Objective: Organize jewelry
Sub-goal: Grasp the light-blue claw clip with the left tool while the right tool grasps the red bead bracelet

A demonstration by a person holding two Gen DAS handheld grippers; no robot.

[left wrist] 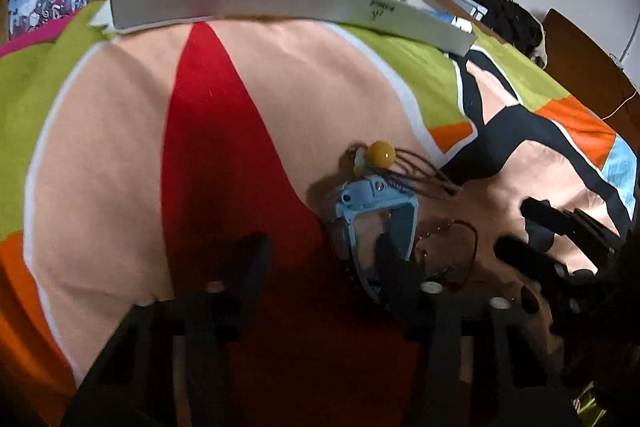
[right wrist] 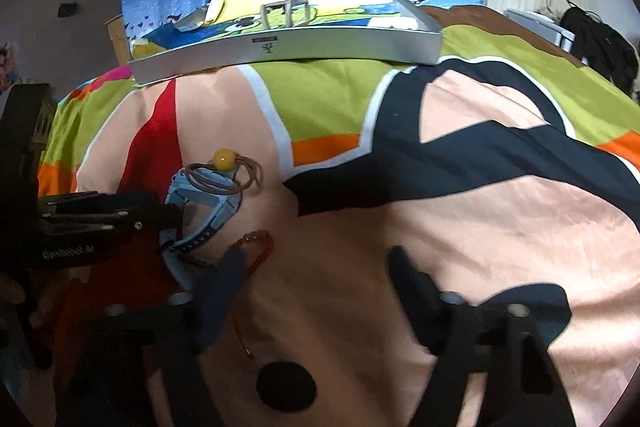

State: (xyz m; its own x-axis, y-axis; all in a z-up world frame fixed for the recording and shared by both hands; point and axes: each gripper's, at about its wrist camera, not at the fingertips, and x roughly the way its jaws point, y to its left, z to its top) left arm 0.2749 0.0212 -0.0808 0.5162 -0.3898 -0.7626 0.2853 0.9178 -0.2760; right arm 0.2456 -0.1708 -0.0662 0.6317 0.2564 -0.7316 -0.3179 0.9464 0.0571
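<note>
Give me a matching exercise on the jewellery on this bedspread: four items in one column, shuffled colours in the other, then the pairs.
Items:
1. watch
2. bead on the hair ties
3. beaded bracelet
4. box at the far edge of the bedspread

Colours:
A. yellow
B. silver-grey
C. light blue
D. red

Pairs: 1-C, 2-A, 3-D, 4-B
</note>
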